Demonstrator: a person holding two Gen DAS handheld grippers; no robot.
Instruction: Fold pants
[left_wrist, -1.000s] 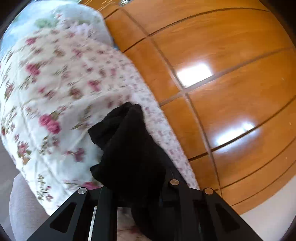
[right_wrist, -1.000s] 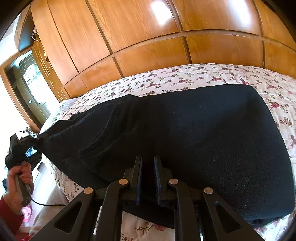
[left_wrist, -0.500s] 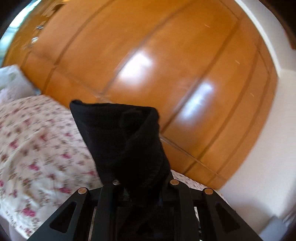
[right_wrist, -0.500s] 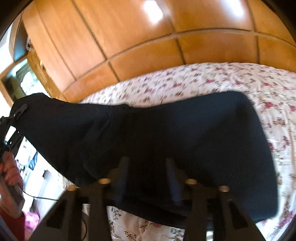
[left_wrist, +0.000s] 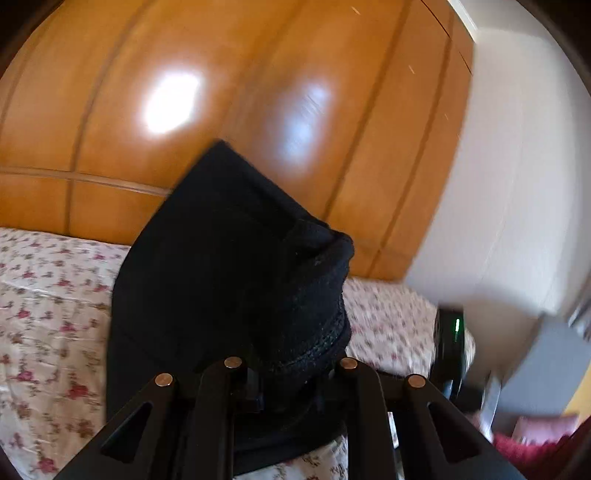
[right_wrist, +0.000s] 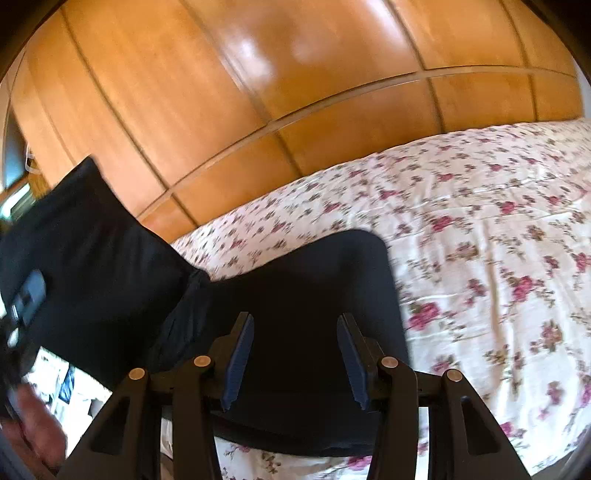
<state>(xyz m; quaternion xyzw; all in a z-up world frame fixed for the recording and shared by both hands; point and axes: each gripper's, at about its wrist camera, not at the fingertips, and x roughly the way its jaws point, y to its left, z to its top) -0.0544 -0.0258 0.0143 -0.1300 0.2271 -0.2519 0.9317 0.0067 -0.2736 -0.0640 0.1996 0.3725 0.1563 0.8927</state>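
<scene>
Black pants (right_wrist: 295, 295) lie on the floral bedspread (right_wrist: 480, 240), with their left part lifted into the air (right_wrist: 92, 236). My left gripper (left_wrist: 288, 373) is shut on a bunched end of the pants (left_wrist: 236, 258) and holds it up above the bed. It also shows at the left edge of the right wrist view (right_wrist: 26, 295), behind the raised cloth. My right gripper (right_wrist: 295, 354) is open just above the flat part of the pants, its blue pads (right_wrist: 240, 350) apart and holding nothing.
A wooden panelled wardrobe (right_wrist: 295, 92) runs behind the bed. A white wall (left_wrist: 517, 184) stands to the right in the left wrist view. The bed's near edge (right_wrist: 295, 465) is just under my right gripper. A hand (right_wrist: 33, 432) shows at the lower left.
My left gripper has lifted its end of the pants and swung it over toward the right. My right gripper has opened and let go of the pants.
</scene>
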